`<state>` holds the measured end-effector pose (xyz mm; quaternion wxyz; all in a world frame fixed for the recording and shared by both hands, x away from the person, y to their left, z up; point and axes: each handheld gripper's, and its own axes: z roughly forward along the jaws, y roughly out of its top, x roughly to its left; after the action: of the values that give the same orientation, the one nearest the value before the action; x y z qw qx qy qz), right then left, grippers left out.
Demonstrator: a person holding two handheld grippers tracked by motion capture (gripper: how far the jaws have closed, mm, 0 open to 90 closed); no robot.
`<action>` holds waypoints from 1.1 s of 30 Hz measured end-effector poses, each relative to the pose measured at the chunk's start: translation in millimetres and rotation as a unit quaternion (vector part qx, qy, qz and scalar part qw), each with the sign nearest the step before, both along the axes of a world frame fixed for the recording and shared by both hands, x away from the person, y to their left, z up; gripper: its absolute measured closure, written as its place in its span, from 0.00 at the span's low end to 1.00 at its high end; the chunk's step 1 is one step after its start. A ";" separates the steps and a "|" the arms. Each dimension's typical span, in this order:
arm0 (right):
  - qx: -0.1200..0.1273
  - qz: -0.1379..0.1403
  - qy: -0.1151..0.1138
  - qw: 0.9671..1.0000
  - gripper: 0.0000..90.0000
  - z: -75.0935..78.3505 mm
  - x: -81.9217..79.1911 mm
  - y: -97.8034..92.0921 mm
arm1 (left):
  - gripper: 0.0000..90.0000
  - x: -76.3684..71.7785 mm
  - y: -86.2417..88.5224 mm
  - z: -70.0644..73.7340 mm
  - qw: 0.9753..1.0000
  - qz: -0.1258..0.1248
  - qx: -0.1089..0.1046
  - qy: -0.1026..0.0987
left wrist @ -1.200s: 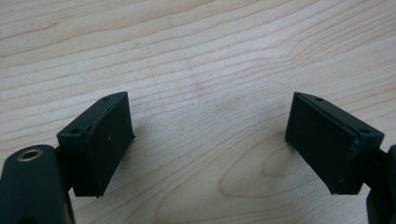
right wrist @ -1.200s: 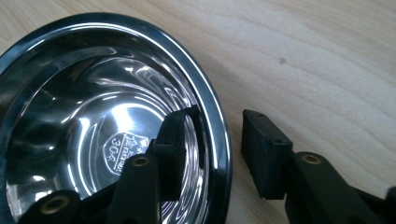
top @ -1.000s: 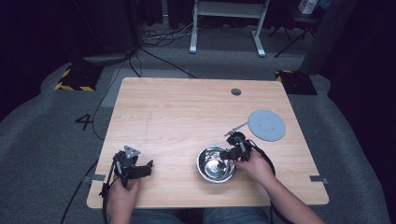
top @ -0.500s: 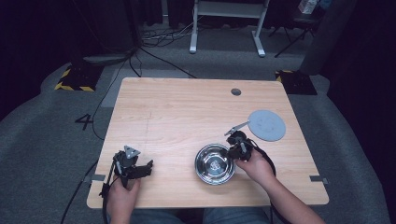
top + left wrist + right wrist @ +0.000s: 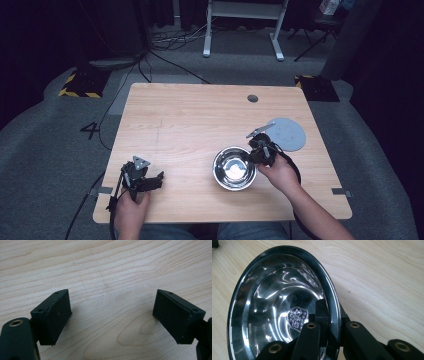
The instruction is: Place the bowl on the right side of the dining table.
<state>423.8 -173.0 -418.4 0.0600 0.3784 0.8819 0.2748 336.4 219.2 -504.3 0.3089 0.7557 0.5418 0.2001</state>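
Observation:
A shiny steel bowl (image 5: 233, 168) sits at the front right of the wooden table (image 5: 200, 120). My right gripper (image 5: 258, 154) is shut on the bowl's right rim. In the right gripper view one jaw reaches inside the bowl (image 5: 274, 297) and the other stays outside the rim, pinching it; a shield-shaped stamp marks the bowl's bottom. My left gripper (image 5: 150, 180) rests at the front left of the table, open. The left gripper view has its fingers (image 5: 53, 315) wide apart over bare wood, nothing between them.
A flat grey round disc (image 5: 286, 133) lies just behind and to the right of the right gripper. A dark round hole (image 5: 252, 98) sits in the tabletop at the back right. Cables trail from both grippers off the front edge.
The bowl and right gripper have shifted slightly left and toward the front edge. The left gripper has stayed in place.

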 end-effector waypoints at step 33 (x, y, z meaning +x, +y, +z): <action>0.034 -0.114 -0.062 0.991 0.96 68.4 58.0 -69.9 | 0.17 4.0 -1.0 0.1 1.000 0.003 0.001 0.000</action>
<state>481.7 -242.9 -350.0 0.1328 0.4606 0.8176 0.3189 340.4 218.2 -504.2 0.3075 0.7545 0.5436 0.2018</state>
